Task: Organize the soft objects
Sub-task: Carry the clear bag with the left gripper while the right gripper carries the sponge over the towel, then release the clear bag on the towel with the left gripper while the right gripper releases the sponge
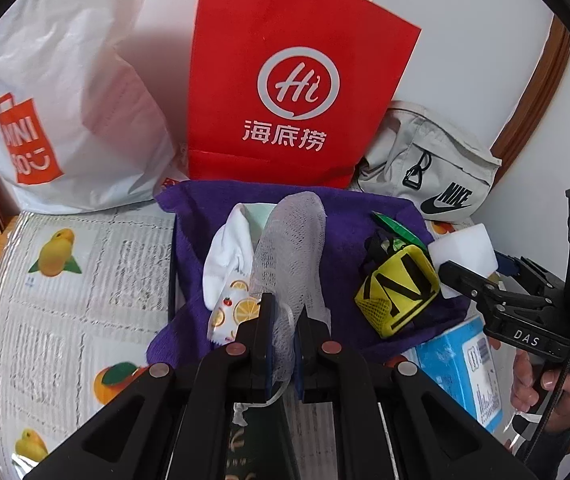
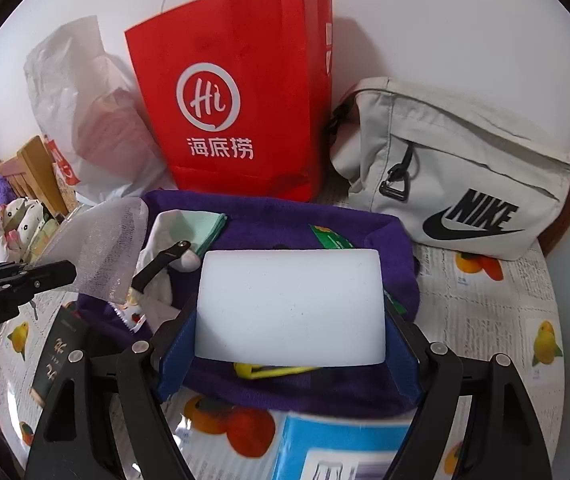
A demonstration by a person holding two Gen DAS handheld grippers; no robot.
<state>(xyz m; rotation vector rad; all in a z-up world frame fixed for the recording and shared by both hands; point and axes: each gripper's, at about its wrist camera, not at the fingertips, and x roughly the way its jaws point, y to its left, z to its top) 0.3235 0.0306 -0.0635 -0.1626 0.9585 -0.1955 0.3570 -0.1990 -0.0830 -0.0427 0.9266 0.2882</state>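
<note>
My left gripper (image 1: 283,316) is shut on a white mesh foam sleeve (image 1: 291,240), held over the purple cloth (image 1: 341,216). It also shows at the left of the right wrist view (image 2: 101,248). My right gripper (image 2: 291,320) is shut on a white foam block (image 2: 291,304), held above the purple cloth (image 2: 285,212); the block also shows in the left wrist view (image 1: 465,256). On the cloth lie a white sock (image 1: 227,252), a fruit-print pouch (image 1: 233,312), a yellow mesh pouch (image 1: 399,286) and a green packet (image 1: 395,228).
A red paper bag (image 1: 297,80), a white plastic Miniso bag (image 1: 69,112) and a grey Nike pouch (image 2: 457,172) stand against the wall behind the cloth. A blue box (image 1: 457,364) lies at the near right. The table has a fruit-print cover (image 1: 65,264).
</note>
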